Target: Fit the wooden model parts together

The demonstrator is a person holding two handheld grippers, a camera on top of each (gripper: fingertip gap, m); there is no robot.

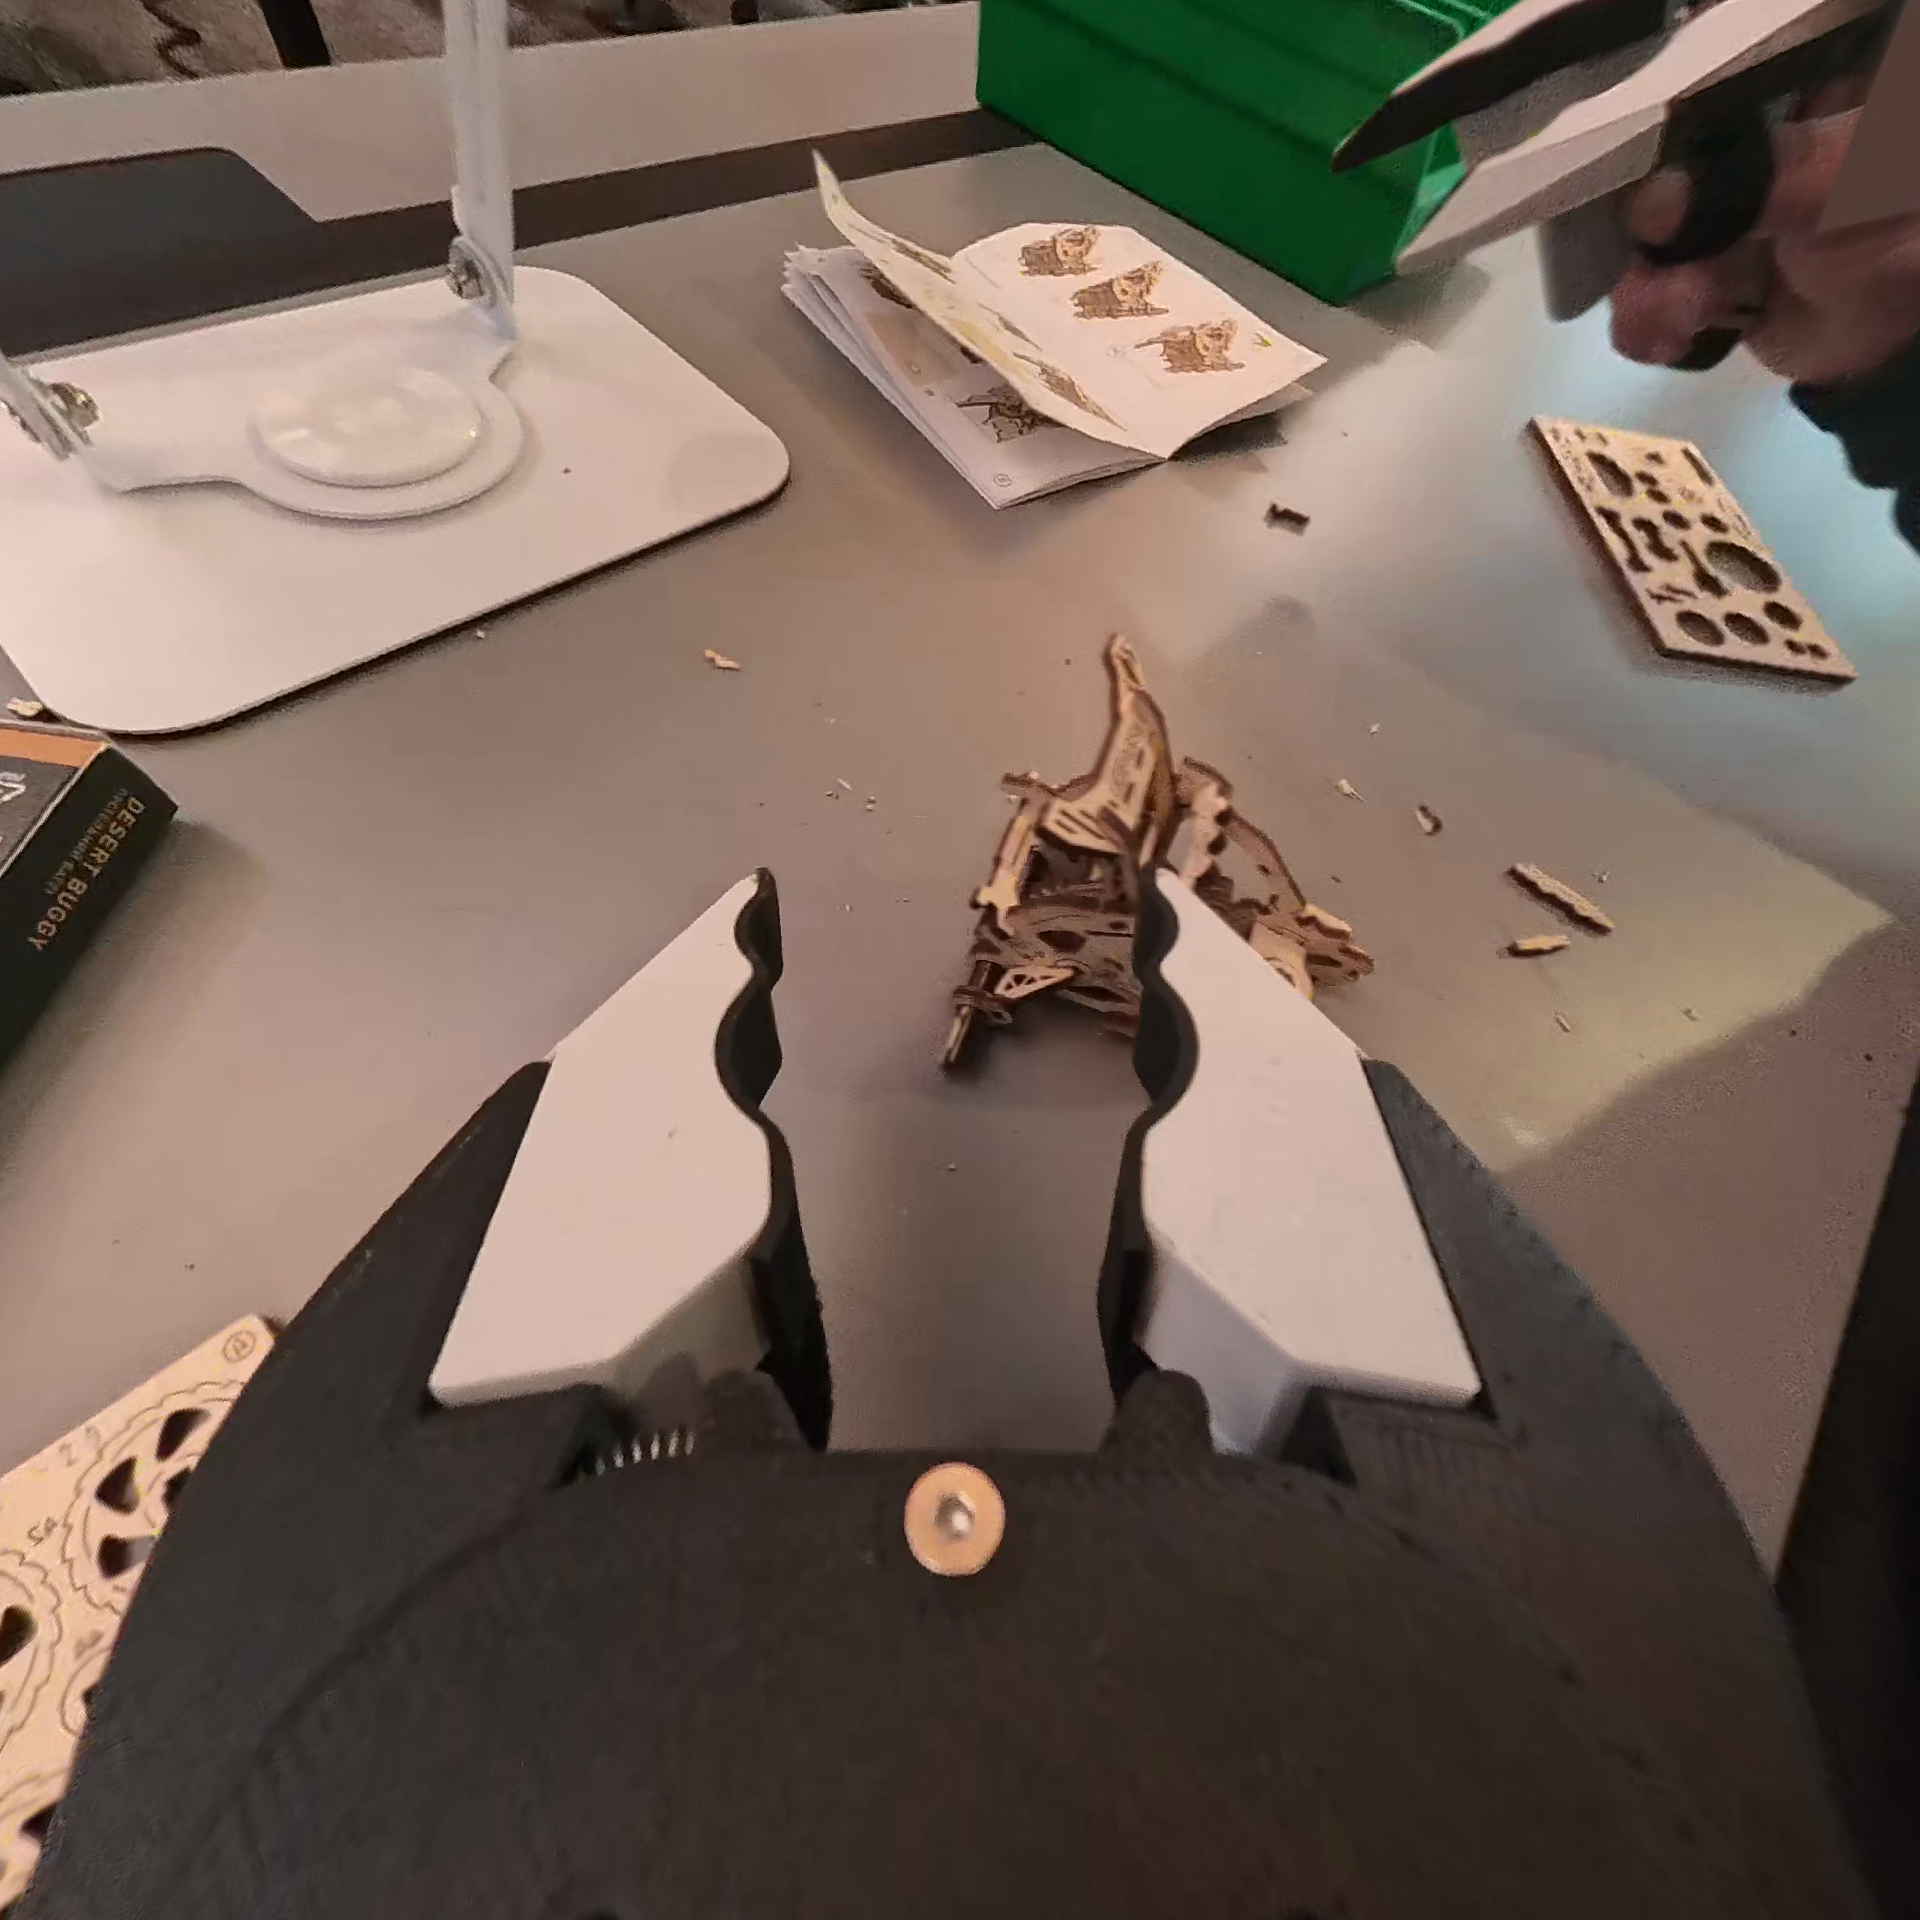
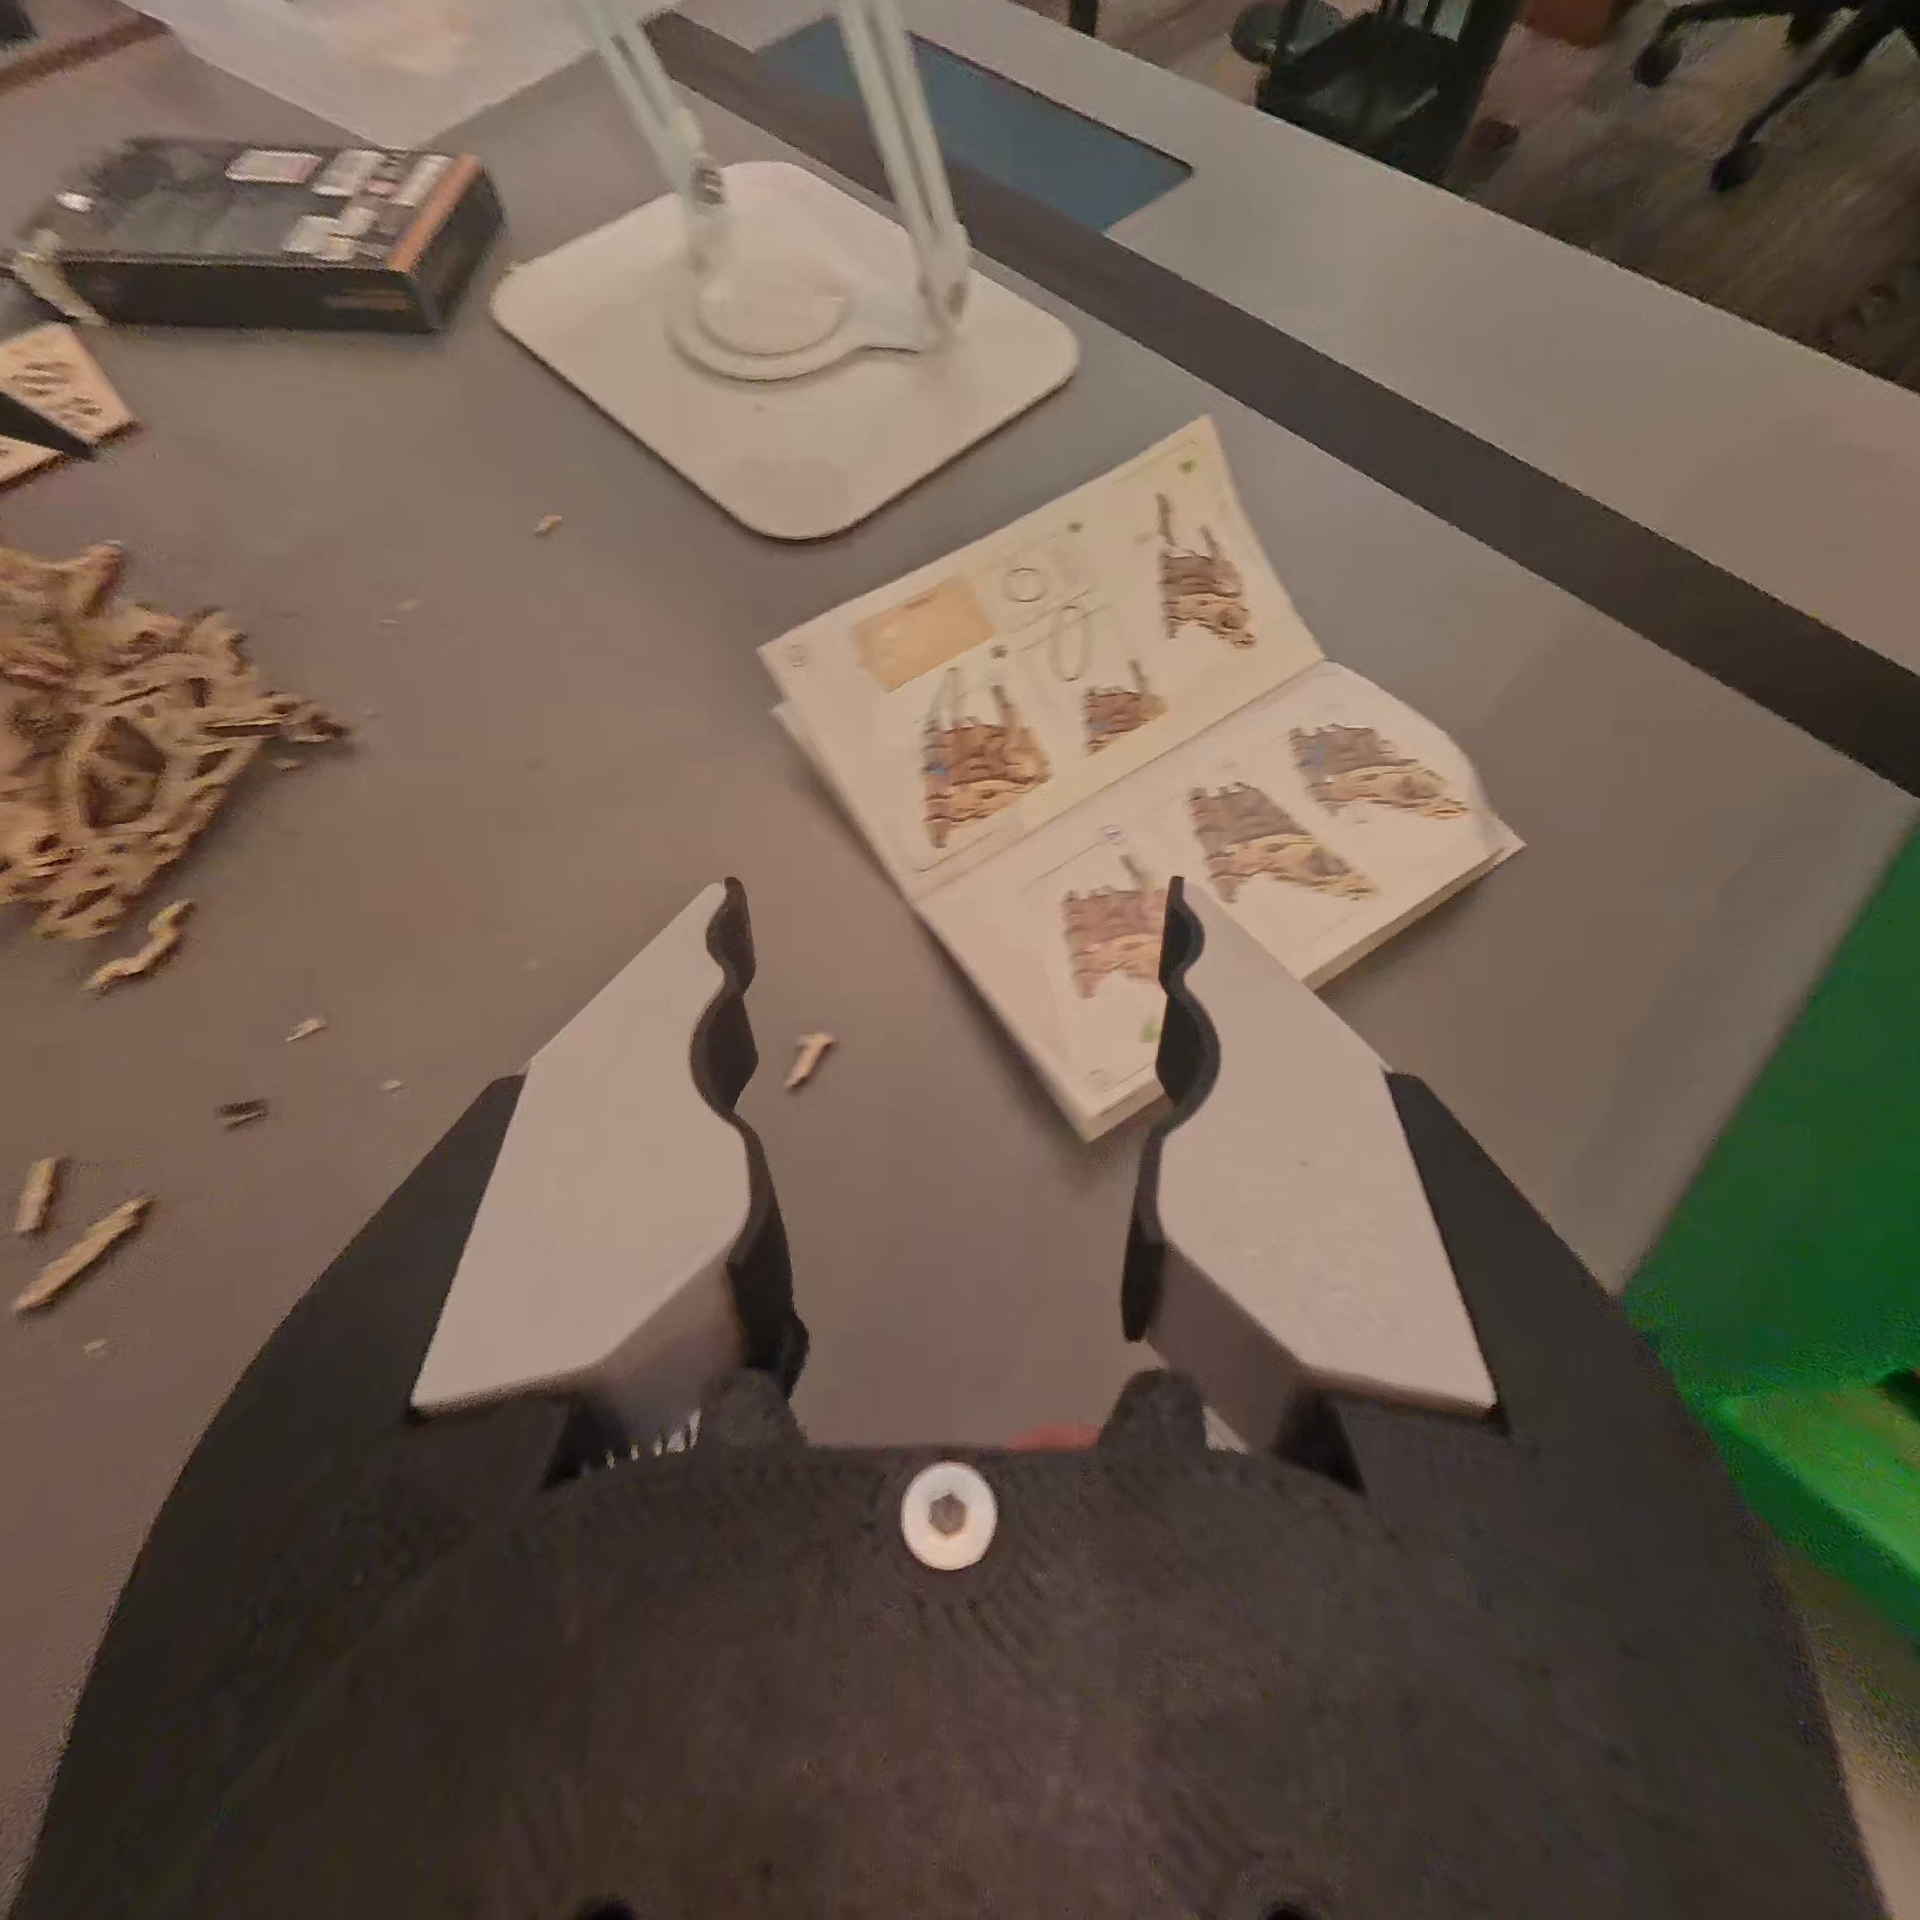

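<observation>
This is looking like an office being used for hobby assembly. A long grey surface is carrying a white stand base, an open instruction booklet, a dark kit box and a green bin, while wood scraps are lying scattered about. Beyond its far edge, black rolling office chairs are standing on carpet.

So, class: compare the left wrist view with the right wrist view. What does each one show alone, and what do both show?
Left wrist view only: the punched-out wooden sheet and the right hand-held gripper, seen farther off.

Right wrist view only: office chairs beyond the table.

Both: wooden model, open instruction booklet, white stand base, black box, green bin.
</observation>
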